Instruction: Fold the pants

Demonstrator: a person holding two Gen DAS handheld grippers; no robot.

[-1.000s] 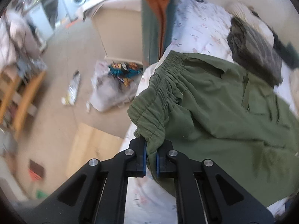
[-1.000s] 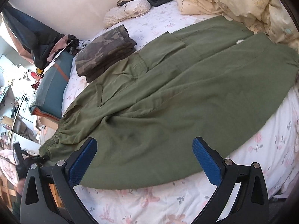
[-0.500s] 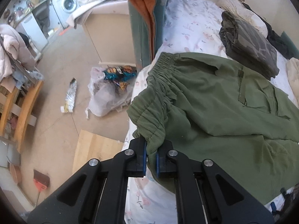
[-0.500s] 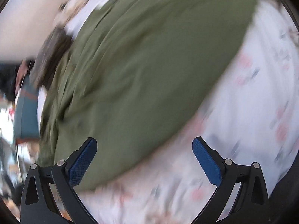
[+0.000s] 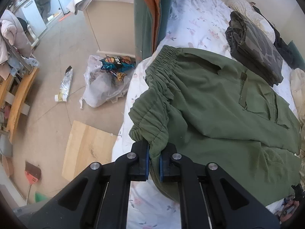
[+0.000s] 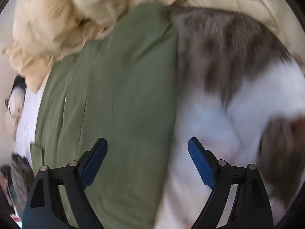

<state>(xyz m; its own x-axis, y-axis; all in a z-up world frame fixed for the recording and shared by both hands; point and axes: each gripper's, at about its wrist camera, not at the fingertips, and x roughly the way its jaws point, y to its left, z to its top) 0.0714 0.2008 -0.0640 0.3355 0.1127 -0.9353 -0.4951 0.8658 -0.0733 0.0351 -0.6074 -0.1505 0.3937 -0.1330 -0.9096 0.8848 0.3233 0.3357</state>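
Observation:
Olive green pants (image 5: 219,105) lie spread on a floral bed sheet (image 5: 192,24). My left gripper (image 5: 154,159) is shut on the near corner of the elastic waistband (image 5: 150,122), lifted a little above the bed edge. My right gripper (image 6: 147,158) is open and empty, low over the leg end of the pants (image 6: 118,105). That view is blurred. A grey-and-white furry animal (image 6: 238,87), seemingly a cat, lies right beside the pant leg.
Folded camouflage clothes (image 5: 255,47) lie at the far side of the bed. A cream quilt (image 6: 63,15) borders the pant legs. On the floor left of the bed are a rubbish bag (image 5: 106,84), a wooden board (image 5: 85,148) and a cabinet (image 5: 110,21).
My right gripper has swept along the pants from the waist side to the leg end, next to the animal, and has narrowed its opening. My left gripper keeps its hold on the waistband.

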